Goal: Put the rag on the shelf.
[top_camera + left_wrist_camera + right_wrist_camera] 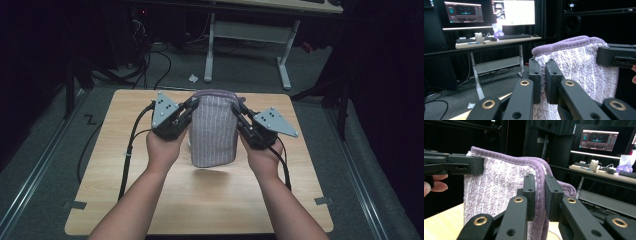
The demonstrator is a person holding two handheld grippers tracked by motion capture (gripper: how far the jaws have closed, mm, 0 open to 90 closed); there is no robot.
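A purple and white striped towel (214,130) hangs folded above the wooden table (200,200), held up by its two top corners. My left gripper (192,104) is shut on the towel's upper left corner; in the left gripper view its jaws pinch the fluffy towel (574,62) edge at my left gripper (543,75). My right gripper (238,108) is shut on the upper right corner; in the right gripper view the purple hem of the towel (499,182) runs between the jaws of my right gripper (539,192). The towel's lower edge hangs just above the tabletop.
A desk (496,41) with monitors, a keyboard and small items stands beyond the table. Its white legs (285,65) and cables lie on the grey floor behind. Black cables trail from both grippers across the tabletop. Grey tape marks (324,201) sit near the front corners.
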